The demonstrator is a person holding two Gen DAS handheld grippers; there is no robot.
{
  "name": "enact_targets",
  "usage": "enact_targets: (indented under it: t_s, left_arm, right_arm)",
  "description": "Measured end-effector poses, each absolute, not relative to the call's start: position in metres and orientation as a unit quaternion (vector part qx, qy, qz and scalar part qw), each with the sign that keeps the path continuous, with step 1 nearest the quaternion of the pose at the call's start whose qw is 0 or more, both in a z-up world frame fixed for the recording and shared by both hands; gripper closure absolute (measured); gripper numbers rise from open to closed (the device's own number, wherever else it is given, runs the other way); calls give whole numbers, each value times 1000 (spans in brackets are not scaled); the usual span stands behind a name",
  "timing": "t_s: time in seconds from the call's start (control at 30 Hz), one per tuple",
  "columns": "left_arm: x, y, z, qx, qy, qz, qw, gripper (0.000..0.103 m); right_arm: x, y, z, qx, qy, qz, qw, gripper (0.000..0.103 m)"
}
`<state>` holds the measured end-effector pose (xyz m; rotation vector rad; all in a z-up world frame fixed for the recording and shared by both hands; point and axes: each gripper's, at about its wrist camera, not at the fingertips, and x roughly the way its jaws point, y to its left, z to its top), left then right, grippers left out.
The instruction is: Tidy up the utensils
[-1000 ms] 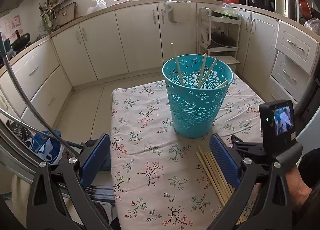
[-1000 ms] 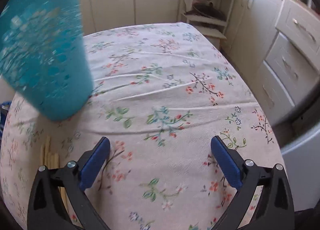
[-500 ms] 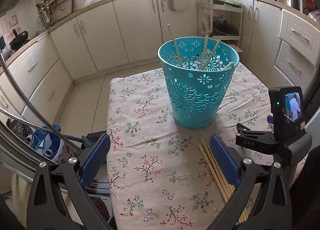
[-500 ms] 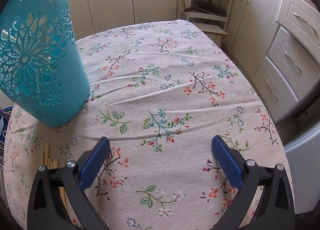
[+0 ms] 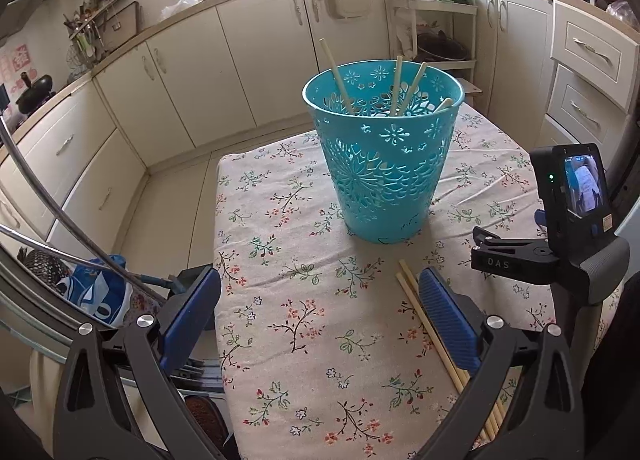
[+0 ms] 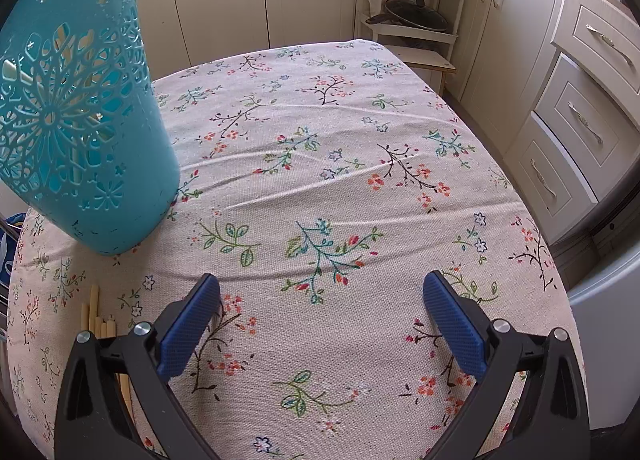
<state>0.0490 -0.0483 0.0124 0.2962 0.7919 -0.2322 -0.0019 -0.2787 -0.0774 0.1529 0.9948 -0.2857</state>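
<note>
A teal cut-out plastic basket (image 5: pixel 384 155) stands upright on a table under a floral tablecloth (image 5: pixel 304 324), with four wooden chopsticks (image 5: pixel 402 89) leaning inside it. More loose chopsticks (image 5: pixel 416 312) lie in a bundle on the cloth at about five o'clock from the basket — partly hidden behind a blue finger pad. The left gripper (image 5: pixel 320 316) hovers wide apart, holding nothing. The right gripper (image 6: pixel 322 324) is also spread wide and empty, with the basket at its ten o'clock.
</note>
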Motion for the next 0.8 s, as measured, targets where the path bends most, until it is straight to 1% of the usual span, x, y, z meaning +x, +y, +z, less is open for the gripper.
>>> enact_targets:
  t_s: [0.57,0.8]
  left_arm:
    - [41,-53,23,138,371,-134,908,8]
    - [41,-60,18,153,374,-136,904,8]
  right_arm:
    - [-2,-279,-77,73,475,-137,866,6]
    - [-2,-279,-77,73,475,-137,866,6]
